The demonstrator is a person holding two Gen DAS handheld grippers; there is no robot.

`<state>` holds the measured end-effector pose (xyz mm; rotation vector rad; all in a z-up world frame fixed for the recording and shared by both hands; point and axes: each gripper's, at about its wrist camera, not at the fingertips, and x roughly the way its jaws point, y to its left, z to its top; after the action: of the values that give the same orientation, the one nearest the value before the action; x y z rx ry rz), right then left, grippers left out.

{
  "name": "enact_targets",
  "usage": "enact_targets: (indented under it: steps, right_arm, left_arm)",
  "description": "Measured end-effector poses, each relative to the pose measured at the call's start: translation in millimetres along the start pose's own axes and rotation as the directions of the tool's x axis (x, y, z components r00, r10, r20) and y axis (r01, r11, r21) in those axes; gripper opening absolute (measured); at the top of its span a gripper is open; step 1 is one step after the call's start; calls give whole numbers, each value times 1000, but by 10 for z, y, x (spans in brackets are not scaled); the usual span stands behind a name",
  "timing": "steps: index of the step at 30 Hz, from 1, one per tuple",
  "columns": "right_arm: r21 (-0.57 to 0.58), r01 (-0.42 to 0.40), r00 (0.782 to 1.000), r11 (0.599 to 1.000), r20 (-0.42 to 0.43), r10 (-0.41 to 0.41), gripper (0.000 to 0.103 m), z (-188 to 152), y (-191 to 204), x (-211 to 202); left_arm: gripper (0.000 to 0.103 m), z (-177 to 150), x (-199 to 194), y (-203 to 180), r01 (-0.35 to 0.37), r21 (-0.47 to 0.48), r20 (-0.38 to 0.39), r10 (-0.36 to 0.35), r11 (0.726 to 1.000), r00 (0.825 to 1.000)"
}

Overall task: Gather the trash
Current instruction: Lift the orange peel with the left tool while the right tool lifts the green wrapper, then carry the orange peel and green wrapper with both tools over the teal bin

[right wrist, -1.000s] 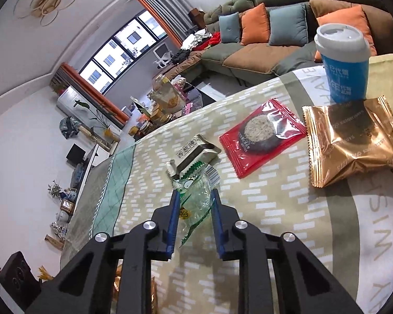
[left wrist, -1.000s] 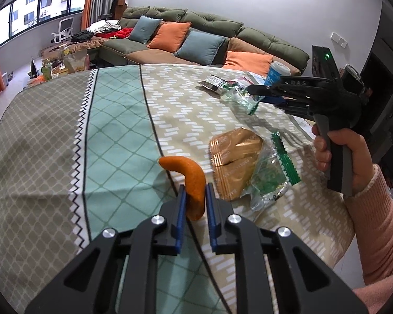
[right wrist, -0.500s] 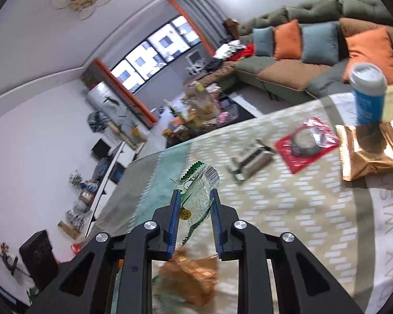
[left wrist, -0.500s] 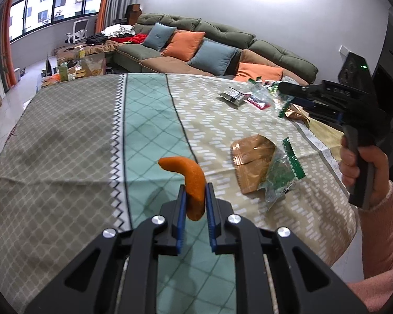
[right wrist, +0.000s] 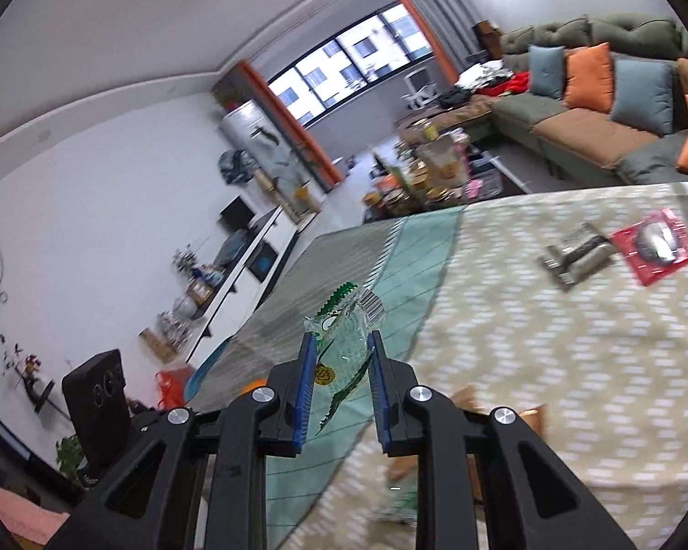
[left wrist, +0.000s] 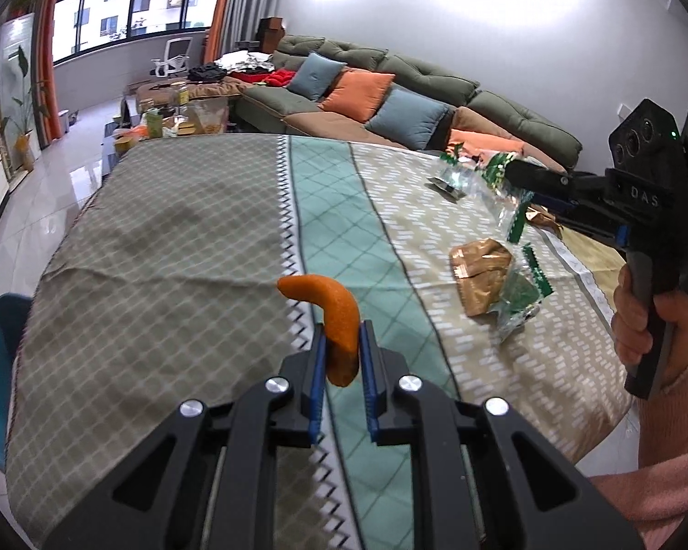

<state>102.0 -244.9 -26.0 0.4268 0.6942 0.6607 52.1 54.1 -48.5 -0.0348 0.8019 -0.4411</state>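
Left claw [left wrist: 340,353] clenched on a curved orange peel [left wrist: 332,316], raised above the teal stripe of the desk [left wrist: 169,247]. Right claw [right wrist: 340,366] clenched on a clear green-edged wrapper [right wrist: 344,343], held in the air over the desk's far right part; seen from the left as well [left wrist: 504,183]. On the cloth near the right edge: gold wrapper [left wrist: 481,275] touching a green wrapper [left wrist: 523,298]. Farther back: silver packet [right wrist: 573,259] just beside a red packet [right wrist: 656,250]. Wide bare cloth on the grey left half, up to the left edge. Beyond the far edge, sofa [left wrist: 417,91].
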Motion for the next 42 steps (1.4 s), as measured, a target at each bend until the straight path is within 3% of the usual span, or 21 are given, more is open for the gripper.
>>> enact_targets:
  steps: [21,42]
  right_arm:
    - [-92,-152,975,984,-179,134,23,-150,669,909]
    - [-161,-257,937,953,-282,205,23,-133,1286,1492]
  left_arm:
    - [15,-118,-451,520,-109,-87,51,114,990,992]
    - [15,-190,-882,1087,-229,-187,96,249,955,964]
